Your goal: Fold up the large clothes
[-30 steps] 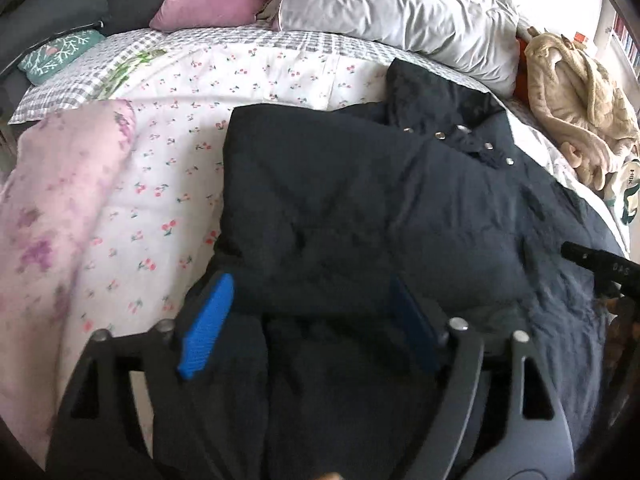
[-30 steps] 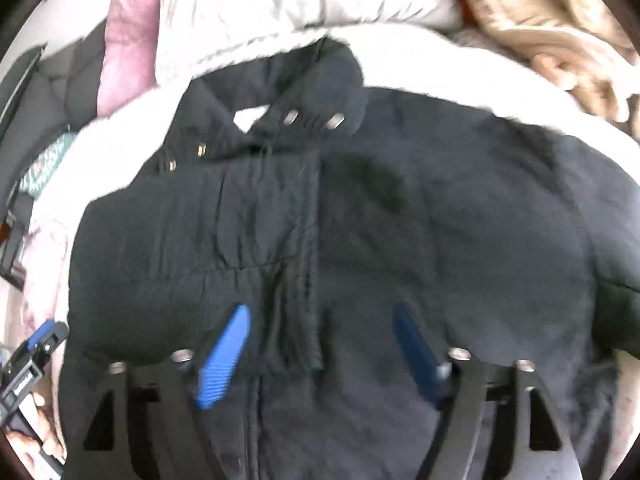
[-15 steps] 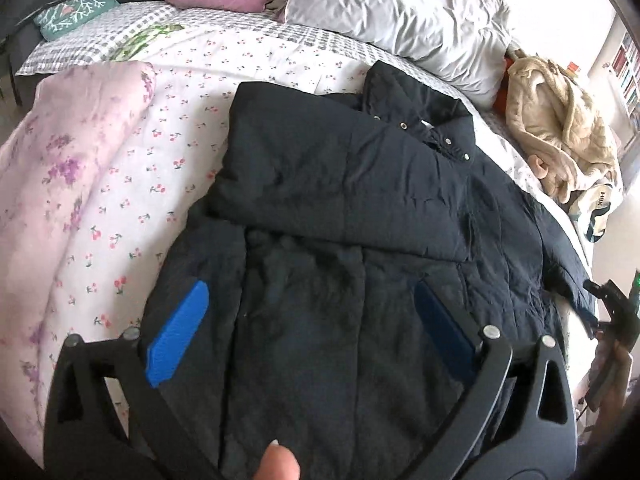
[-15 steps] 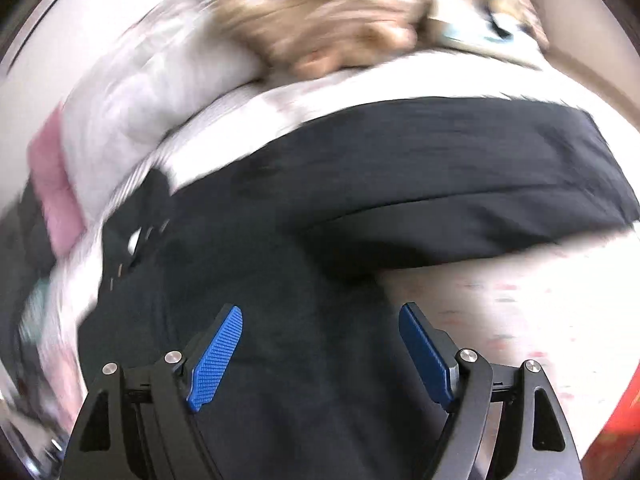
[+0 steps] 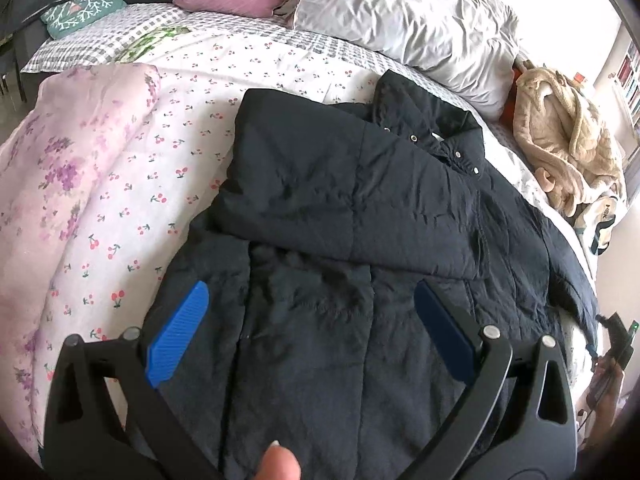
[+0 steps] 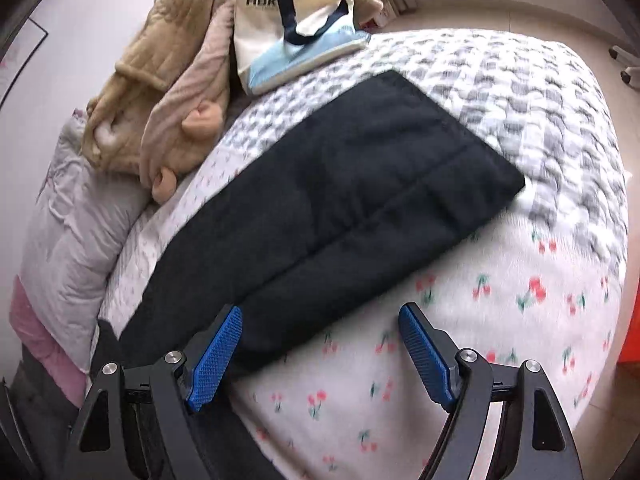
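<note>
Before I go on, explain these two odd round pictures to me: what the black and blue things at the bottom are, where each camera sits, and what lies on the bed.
No robot here: a person holds a two-finger tool in each hand, and each tool carries a wide-angle camera looking along its blue fingers. One picture is from the left tool, the other from the right tool. Both tools are open and hold nothing. A dark jacket lies on the bed, one sleeve already folded across its chest. The right view shows the other sleeve stretched out flat. Also on the bed: a white pillow, a beige robe and a tote bag.
</note>
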A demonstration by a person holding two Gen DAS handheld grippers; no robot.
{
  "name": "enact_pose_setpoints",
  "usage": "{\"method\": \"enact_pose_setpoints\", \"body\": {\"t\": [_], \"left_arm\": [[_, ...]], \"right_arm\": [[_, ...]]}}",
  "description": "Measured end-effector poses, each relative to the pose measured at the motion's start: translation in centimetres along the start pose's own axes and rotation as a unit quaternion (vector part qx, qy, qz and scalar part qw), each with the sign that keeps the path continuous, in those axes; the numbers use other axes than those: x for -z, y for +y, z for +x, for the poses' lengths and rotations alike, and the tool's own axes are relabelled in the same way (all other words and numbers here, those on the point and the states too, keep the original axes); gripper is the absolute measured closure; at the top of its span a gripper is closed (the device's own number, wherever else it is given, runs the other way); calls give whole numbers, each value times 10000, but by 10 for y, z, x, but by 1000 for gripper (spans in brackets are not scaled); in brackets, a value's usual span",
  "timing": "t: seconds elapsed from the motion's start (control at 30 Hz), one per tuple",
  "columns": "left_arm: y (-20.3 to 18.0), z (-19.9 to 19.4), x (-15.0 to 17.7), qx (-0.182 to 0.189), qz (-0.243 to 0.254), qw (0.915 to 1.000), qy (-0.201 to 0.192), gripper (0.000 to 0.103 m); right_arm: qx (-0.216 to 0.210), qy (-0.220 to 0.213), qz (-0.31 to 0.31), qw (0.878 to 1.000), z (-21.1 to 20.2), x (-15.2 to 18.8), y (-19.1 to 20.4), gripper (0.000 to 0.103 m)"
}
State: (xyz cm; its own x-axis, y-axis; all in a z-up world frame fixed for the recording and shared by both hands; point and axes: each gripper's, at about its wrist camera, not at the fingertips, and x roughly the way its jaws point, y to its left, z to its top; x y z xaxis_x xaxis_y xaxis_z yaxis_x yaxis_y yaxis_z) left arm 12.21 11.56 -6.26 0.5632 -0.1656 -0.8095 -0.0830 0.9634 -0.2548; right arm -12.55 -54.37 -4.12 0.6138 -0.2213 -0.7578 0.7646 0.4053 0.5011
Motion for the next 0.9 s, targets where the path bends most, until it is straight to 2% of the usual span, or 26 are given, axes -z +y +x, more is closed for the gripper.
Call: {"method": "enact_pose_setpoints", "body": {"t": [0.07,0.13,0.17,0.2,0.23,0.27,0.33,0.43,0.57,0.63,0.77,0.9], "left_arm": [[0,2,0,-13,26,10000,9,1],[0,4,0,-35,37,10000,17,1],[0,5,0,-46,37,10000,18,1],[1,6,0,-50,38,10000,23,1],[1,6,0,-57,37,10000,23,1],[1,7,-1,-64,40,10000,12,1],[1,7,-2,-79,62,9999,-20,1],[-1,8,-3,-94,123,9999,-75,1],[-5,11,-2,-62,158,9998,-33,1],[-6,12,-2,-26,166,9999,-12,1],[-7,9,-1,20,169,9999,-32,1],[-3,8,-1,37,102,9999,-49,1]], "right_arm": [[-76,-206,51,9997,8,-9,-2,22],[-127,-371,4,9992,15,-15,-1,29],[-187,-416,-15,9990,17,-17,-1,45],[-245,-458,0,9987,19,-19,0,70],[-295,-506,72,9983,19,-21,-1,82],[-400,-598,163,9973,15,-21,1,89],[-566,-830,70,9949,-2,-21,10,92],[-756,-1221,-472,9885,-33,-14,51,94],[-1200,-1622,-1279,9710,-72,9,113,94],[-1387,-1765,-1783,9580,-89,29,148,94],[-1699,-1721,-2679,9326,-102,75,207,94],[-2006,-1288,-3562,9035,-95,136,261,94]]}}
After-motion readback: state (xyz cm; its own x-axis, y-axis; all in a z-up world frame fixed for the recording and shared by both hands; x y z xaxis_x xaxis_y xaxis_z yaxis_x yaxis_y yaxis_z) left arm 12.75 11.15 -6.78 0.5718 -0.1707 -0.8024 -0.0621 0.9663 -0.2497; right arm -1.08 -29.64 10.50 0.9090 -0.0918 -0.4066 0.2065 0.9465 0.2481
